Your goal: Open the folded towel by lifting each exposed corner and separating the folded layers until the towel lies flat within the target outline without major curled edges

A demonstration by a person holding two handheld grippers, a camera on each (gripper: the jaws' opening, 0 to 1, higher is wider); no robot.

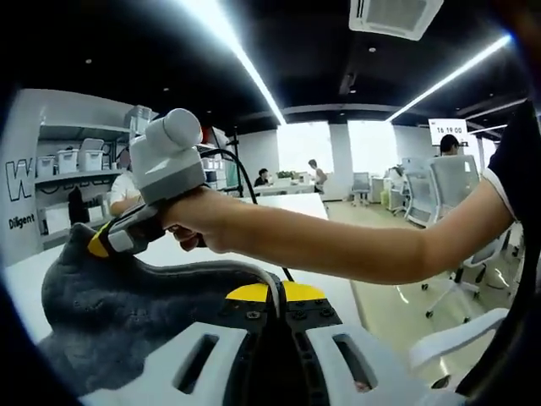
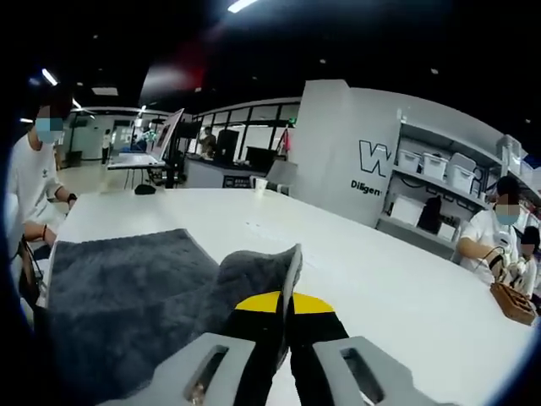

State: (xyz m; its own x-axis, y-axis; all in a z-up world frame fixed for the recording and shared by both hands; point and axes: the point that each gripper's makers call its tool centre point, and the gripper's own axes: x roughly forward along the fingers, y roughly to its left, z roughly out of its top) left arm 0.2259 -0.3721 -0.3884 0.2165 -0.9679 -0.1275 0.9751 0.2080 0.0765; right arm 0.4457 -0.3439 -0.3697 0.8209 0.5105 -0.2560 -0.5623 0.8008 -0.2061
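On the grey wall partition [image 2: 372, 161] large white letters begin with "W", and smaller writing below reads "Diligen", cut off. A hanging sign [image 1: 447, 129] far right shows "16 19 00". The room is an open office with strip ceiling lights [image 1: 241, 59], shelves of white bins [image 2: 439, 169] and office chairs [image 1: 448, 186]. The dark grey towel [image 2: 127, 288] lies on the white desk [image 2: 380, 279], one edge lifted. The right gripper [image 2: 288, 279] has its jaws clamped on the towel's raised fold. The left gripper [image 1: 277, 296] has its jaws together on a towel edge.
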